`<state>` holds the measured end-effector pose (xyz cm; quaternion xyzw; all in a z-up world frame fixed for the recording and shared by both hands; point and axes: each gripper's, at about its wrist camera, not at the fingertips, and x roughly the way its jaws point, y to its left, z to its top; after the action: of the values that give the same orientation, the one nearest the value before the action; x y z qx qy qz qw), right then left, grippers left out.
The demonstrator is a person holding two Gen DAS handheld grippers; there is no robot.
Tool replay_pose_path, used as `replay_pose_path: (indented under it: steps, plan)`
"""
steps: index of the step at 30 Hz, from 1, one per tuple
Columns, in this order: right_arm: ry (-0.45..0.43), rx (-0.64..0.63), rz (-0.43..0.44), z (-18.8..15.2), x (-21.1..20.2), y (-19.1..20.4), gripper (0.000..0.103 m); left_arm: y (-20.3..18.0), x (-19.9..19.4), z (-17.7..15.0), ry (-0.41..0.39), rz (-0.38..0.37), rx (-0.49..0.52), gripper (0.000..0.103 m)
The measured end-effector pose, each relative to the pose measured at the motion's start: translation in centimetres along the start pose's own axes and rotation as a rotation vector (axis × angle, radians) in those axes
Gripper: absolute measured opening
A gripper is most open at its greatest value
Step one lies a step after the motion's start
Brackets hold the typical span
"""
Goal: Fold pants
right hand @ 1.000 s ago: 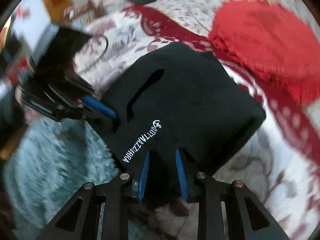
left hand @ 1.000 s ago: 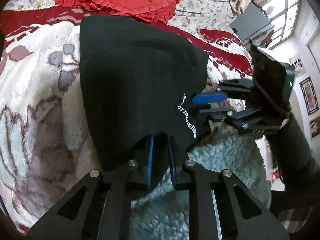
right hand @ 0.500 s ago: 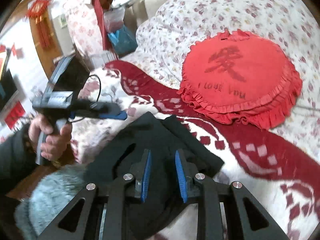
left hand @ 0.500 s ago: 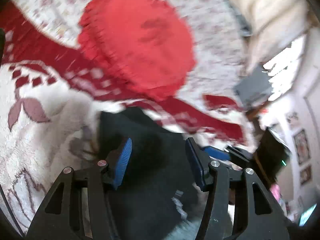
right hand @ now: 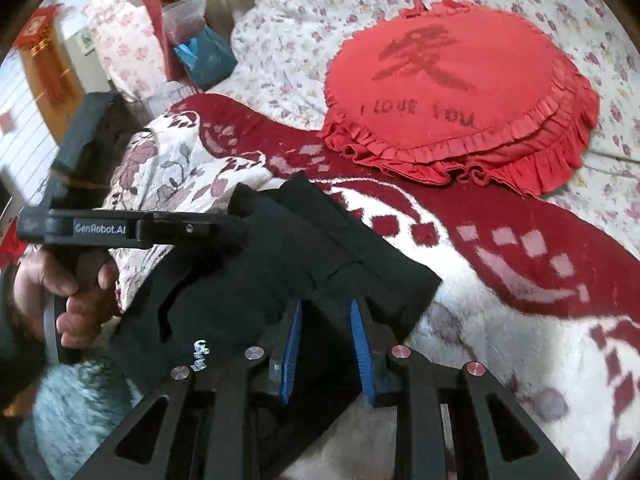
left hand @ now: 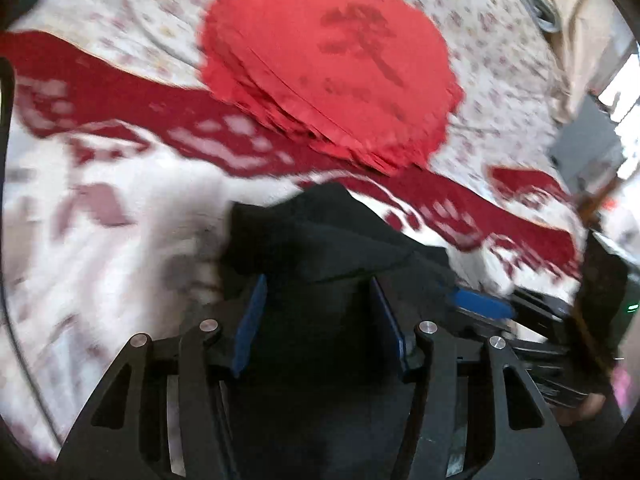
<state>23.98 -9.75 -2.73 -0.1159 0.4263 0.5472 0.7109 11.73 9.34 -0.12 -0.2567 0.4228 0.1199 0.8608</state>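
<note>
The black pants (right hand: 280, 264) lie folded into a thick stack on the red and white blanket (right hand: 500, 280); white lettering (right hand: 199, 354) shows near their front edge. In the left wrist view the pants (left hand: 320, 248) fill the lower middle. My left gripper (left hand: 318, 296) is open, its blue pads (left hand: 256, 296) spread wide over the pants with nothing between them. It also shows in the right wrist view (right hand: 236, 226), held by a hand over the stack's left edge. My right gripper (right hand: 326, 320) is slightly open over the stack's near right part; whether cloth sits between the pads is unclear.
A round red frilled cushion (right hand: 460, 92) lies behind the pants on a floral quilt (right hand: 288, 40). A grey fluffy cushion (right hand: 76, 404) is at the near left. Bags and boxes (right hand: 192, 44) stand at the far left. Furniture and a window (left hand: 600, 120) are at the right.
My left gripper let go of the pants' edge, opened wide and rose over the stack. My right gripper also rose and opened a little. The pants now lie folded over.
</note>
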Motion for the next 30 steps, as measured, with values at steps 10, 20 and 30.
replay_pose_path:
  steps: [10, 20, 30]
  plan:
    - [-0.134, 0.396, 0.014, -5.4, -4.4, 1.4, 0.028, -1.3, -6.0, -6.0, -0.188, 0.317, -0.017, 0.073]
    - [-0.155, 0.681, 0.057, -7.7, -4.7, -2.9, 0.03, -0.3, -6.9, -6.4, -0.186, 0.285, -0.056, 0.073]
    - [-0.114, 0.541, 0.007, -6.9, -4.7, -0.5, 0.032, -0.4, -6.9, -6.7, -0.182, 0.293, -0.05, 0.073]
